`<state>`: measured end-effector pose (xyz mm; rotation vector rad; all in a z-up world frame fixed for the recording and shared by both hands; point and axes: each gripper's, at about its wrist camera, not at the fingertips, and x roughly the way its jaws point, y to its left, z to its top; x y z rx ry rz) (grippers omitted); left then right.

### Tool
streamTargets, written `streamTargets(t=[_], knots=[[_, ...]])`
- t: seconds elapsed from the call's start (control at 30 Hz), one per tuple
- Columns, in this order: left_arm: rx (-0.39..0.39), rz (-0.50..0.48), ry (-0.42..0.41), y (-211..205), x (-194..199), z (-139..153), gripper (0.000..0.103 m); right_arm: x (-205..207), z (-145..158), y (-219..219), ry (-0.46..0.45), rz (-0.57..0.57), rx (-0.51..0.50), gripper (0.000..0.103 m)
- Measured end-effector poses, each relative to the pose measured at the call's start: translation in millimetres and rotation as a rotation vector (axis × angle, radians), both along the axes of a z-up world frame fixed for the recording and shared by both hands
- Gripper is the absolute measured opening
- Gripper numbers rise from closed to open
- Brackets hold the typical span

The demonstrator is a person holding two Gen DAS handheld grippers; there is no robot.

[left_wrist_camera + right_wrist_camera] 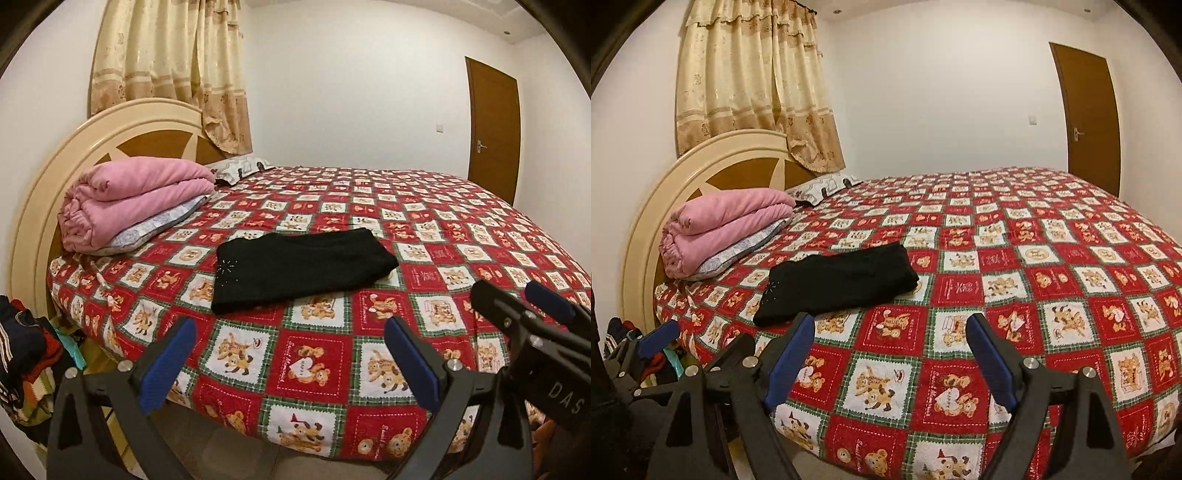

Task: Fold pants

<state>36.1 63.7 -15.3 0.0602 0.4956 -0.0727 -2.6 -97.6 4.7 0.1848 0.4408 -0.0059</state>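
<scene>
Black pants point(303, 269) point(838, 280) lie folded into a compact rectangle on the bed, towards its head end. My left gripper point(290, 325) is open over the near edge of the bed, short of the pants, with nothing between its blue pads. My right gripper point(890, 319) is also open and holds nothing; it hovers over the bedsheet, to the right of the pants and nearer than them. Each gripper shows in the other's view: the right gripper point(517, 291) at the right edge, the left gripper point(701, 338) at the lower left.
The bed point(443, 229) has a red, white and green bear-print sheet. A folded pink blanket point(136, 192) rests on pillows by the round headboard point(48, 177). A pile of clothes point(22, 354) sits beside the bed at the left. A brown door point(491, 125) is at the far right.
</scene>
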Motion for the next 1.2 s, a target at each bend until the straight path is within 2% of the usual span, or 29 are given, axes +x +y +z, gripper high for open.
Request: streamTargets(t=[0.17, 0.67, 1.2], knots=[[0.001, 0.012, -0.006, 2, -1, 2, 0.103, -8, 6, -5, -0.048, -0.017, 0.012, 0.085], [-0.005, 0.023, -0.016, 7, -5, 5, 0.103, -21, 10, -20, -0.108, -0.065, 0.050, 0.086], [0.017, 0.042, 0.018, 1, 5, -5, 0.103, -11, -5, -30, -0.071, -0.070, 0.080, 0.088]])
